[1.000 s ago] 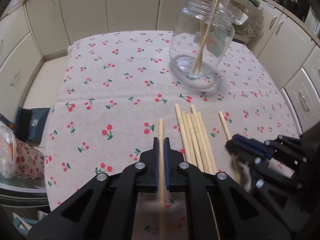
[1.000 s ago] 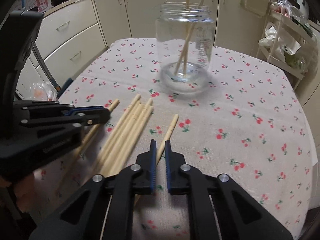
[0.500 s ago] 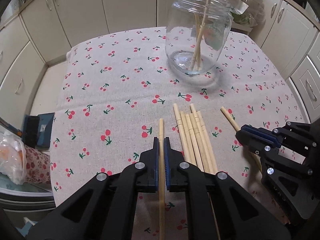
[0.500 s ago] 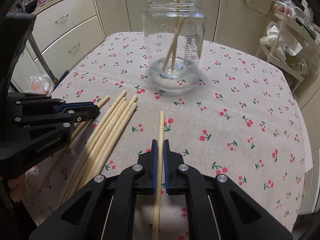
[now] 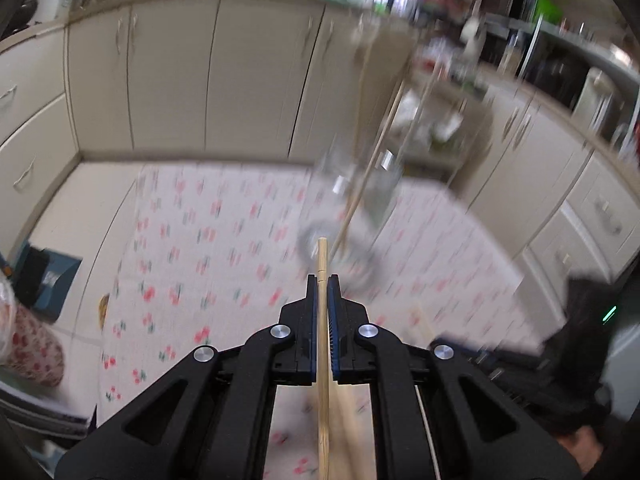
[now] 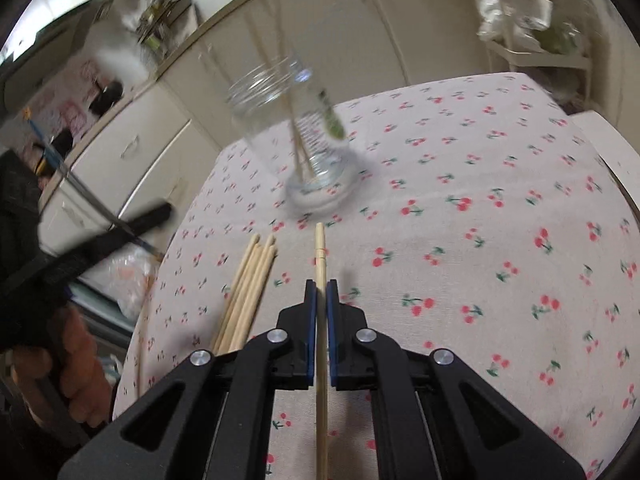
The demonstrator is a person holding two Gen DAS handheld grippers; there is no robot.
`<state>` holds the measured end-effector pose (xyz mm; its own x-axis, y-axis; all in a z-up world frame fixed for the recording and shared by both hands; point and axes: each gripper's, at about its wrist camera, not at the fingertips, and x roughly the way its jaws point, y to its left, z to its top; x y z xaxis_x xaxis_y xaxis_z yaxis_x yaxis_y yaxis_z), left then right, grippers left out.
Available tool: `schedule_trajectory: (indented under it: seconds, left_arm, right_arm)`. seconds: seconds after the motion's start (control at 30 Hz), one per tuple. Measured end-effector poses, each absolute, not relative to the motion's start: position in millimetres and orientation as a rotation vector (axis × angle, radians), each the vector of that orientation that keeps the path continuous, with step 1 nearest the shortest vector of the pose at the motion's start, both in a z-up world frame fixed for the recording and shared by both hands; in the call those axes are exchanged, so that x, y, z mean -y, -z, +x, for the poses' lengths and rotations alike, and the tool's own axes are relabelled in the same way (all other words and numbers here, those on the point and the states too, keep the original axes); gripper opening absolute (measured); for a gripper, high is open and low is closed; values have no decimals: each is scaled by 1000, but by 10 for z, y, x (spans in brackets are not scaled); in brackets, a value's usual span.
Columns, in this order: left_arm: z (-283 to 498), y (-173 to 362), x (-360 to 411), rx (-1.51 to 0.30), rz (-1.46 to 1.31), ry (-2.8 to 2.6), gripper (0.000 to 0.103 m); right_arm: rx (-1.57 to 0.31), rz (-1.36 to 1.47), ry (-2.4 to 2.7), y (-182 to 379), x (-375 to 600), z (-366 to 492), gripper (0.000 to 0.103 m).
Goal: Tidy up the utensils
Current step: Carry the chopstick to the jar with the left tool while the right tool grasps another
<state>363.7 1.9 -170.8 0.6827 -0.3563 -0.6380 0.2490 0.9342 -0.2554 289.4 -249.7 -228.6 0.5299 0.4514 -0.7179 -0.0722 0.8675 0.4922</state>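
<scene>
**Ana:** Both grippers have come up off the cloth since a second ago, each with a stick, and the views have swung up toward the cabinets. On the left, the left gripper point(image 5: 322, 280) has its fingers point(image 5: 311, 300) pinching a pale wooden chopstick point(image 5: 322, 320), tip poking out toward the clear glass jar point(image 5: 352, 208).

**Ben:** And on the right, the right gripper point(image 6: 321, 286) has its fingers pinched on a second pale wooden chopstick point(image 6: 320, 264). That jar already holds a couple of sticks leaning inside, and a bundle of loose bamboo chopsticks point(image 6: 250, 284) lies on the cloth to the left of the right gripper, apart from the jar.

**Ana:** I'd say the step is carrying these two to the jar. Best to tip each stick steeper, bring it over the mouth one at a time so the grippers don't crowd, and let go only once the tip is inside the rim.

**Ben:** Agreed; glass can tip if a stick pushes the rim sideways.

**Ana:** Surface?

**Ben:** A tabletop under a cream cherry-print tablecloth point(image 6: 500, 240), ringed by cream kitchen cabinets point(image 5: 168, 76), with a cluttered counter and shelf rack behind, blurred.
</scene>
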Motion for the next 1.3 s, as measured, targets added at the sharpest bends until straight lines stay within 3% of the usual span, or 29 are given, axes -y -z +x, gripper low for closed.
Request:
schedule_trajectory:
  seconds: [0.3, 0.7, 0.9, 1.3]
  left_arm:
    - [3692, 1023, 87, -480, -260, 337, 5]
    - [4346, 290, 216, -189, -359, 242, 5]
    - [4721, 324, 328, -153, -369, 183, 5]
    - [5092, 886, 525, -177, -316, 112, 5]
  right_arm:
    - [-935, 503, -323, 2346, 2547, 2834, 6]
    - [-890, 584, -293, 2389, 2743, 2809, 6]
    - [-861, 595, -299, 2325, 2759, 2801, 6]
    - [-870, 627, -308, 2384, 2784, 2825, 6]
